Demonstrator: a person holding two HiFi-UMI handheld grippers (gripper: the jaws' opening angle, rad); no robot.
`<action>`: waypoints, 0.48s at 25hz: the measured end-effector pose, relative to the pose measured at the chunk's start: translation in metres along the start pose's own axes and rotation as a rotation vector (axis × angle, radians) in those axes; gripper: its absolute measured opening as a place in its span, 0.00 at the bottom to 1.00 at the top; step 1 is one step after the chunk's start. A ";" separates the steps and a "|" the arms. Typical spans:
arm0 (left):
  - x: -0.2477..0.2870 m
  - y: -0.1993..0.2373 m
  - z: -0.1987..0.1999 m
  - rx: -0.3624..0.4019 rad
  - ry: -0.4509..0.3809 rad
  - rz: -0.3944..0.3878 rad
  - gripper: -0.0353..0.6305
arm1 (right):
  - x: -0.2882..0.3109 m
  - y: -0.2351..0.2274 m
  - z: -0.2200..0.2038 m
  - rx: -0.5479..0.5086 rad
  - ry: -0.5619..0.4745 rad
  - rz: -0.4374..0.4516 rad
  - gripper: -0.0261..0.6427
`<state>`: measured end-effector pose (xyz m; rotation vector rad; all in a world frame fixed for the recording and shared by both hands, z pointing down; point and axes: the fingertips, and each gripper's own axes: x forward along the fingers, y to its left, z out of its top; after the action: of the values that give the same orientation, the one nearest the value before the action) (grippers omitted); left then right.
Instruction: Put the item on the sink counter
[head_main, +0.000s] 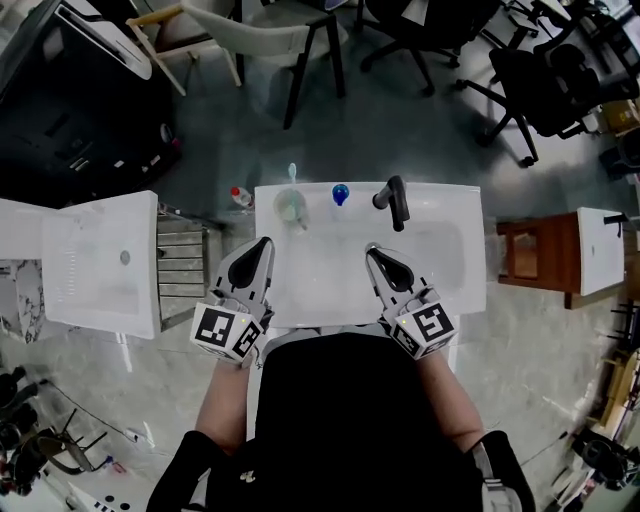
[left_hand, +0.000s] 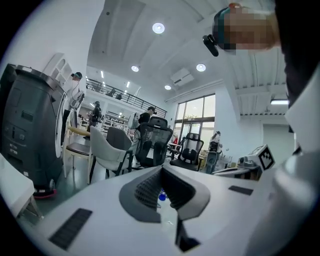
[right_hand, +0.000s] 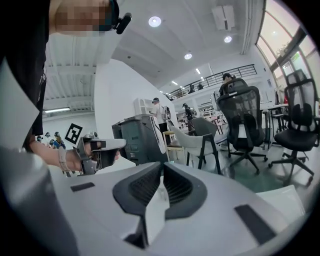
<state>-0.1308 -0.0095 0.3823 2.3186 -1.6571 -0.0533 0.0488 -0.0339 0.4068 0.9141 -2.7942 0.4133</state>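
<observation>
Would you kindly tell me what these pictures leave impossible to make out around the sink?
1. Blue item: too small in the head view to identify; the left gripper view shows only a speck of it behind its shut jaws.
2. Sink, near rim: partly covered in the head view by the person's torso, the left gripper and the right gripper.
3. Cup, contents: too small in the head view.

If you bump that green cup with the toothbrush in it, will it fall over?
Probably easily. The cup looks small and light, and the toothbrush sticks out past its rim, so a knock there might tip it. It stands on the narrow back ledge of the sink, so it could drop into the basin.
</observation>
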 end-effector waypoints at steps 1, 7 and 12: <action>-0.005 -0.002 0.002 0.002 0.002 0.005 0.09 | 0.002 0.002 0.004 -0.003 -0.008 0.012 0.10; -0.030 -0.014 0.001 -0.022 0.000 0.039 0.09 | 0.010 0.011 0.024 -0.027 -0.034 0.055 0.10; -0.038 -0.025 0.000 0.003 0.015 0.078 0.09 | 0.013 0.015 0.036 -0.035 -0.042 0.090 0.10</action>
<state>-0.1211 0.0335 0.3703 2.2486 -1.7392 -0.0175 0.0263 -0.0406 0.3730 0.8011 -2.8793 0.3600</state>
